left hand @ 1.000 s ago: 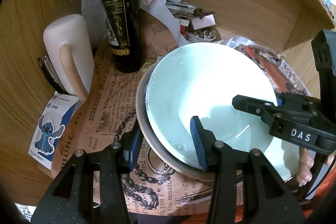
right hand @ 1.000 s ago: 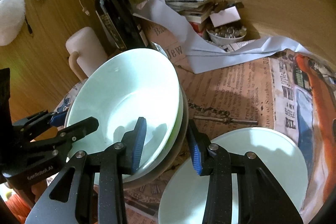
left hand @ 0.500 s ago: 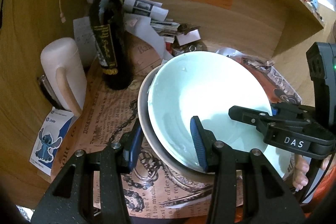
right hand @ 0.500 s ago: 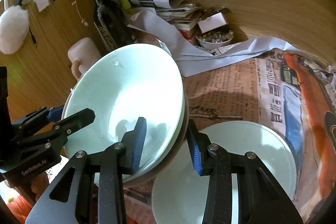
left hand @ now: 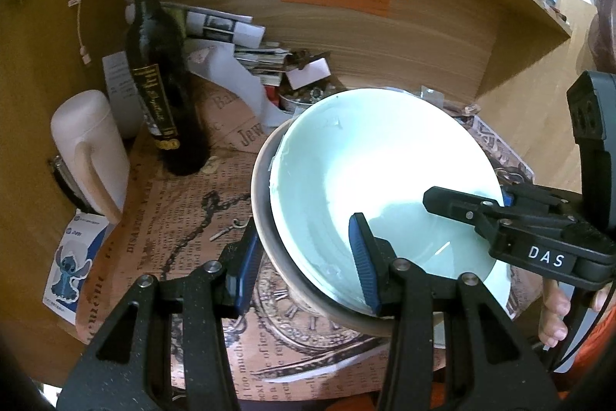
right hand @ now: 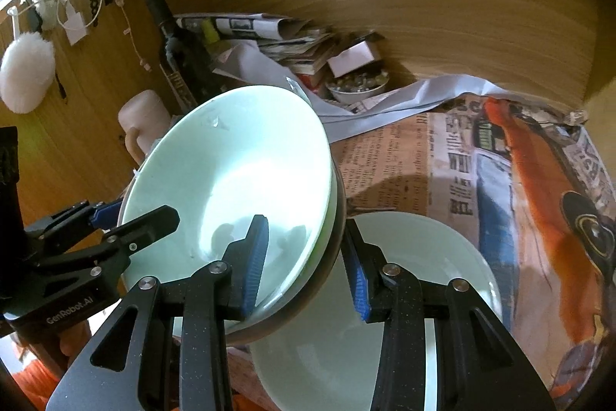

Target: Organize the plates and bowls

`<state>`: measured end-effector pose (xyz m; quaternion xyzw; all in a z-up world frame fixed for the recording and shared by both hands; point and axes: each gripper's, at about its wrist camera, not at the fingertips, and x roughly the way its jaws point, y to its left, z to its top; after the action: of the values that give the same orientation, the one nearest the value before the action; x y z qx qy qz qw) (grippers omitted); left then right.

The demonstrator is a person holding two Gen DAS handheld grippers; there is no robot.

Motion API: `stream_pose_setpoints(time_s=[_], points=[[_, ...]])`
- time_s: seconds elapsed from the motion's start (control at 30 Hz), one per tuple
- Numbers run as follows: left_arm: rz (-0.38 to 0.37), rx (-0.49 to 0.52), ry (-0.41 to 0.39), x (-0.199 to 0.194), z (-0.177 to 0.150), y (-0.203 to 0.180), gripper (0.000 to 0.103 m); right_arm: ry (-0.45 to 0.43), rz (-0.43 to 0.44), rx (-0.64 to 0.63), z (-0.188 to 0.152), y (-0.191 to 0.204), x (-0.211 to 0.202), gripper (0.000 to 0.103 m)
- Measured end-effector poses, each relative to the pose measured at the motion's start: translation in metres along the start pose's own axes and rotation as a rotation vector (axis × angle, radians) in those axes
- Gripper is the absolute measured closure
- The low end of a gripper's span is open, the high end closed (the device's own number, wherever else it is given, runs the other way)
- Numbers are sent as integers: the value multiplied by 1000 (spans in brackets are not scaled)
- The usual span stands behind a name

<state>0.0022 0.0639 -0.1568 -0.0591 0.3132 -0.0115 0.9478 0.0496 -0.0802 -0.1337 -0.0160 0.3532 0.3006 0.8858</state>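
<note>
Two tools, left tool and right tool, clamped on opposite rims of the stacked bowls. Lifted since a second ago, now tilted, clear of the worktop, above the plate by its near edge. Probably headed onto that plate.

- My left gripper points down at a slant. Its two blue pads are squeezed on the near rim of the stack of bowls. One pad sits inside the top bowl. The other pad sits outside, against the bottom bowl.
- My right gripper points down at a slant too. It is squeezed on the other side of the same rim. Its left pad is inside the top bowl and its right pad is outside.
- Both grippers hold the stack tipped, up off the table.
- Some of my fingers show under the right gripper, wrapped around its handle.
</note>
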Motion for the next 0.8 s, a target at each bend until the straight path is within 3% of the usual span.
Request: stream_pose_setpoints(time_s=[0.8], points=[[-90,69,25,2,-6,-58,58,-28,-70,52,-31,-49,-46,68]])
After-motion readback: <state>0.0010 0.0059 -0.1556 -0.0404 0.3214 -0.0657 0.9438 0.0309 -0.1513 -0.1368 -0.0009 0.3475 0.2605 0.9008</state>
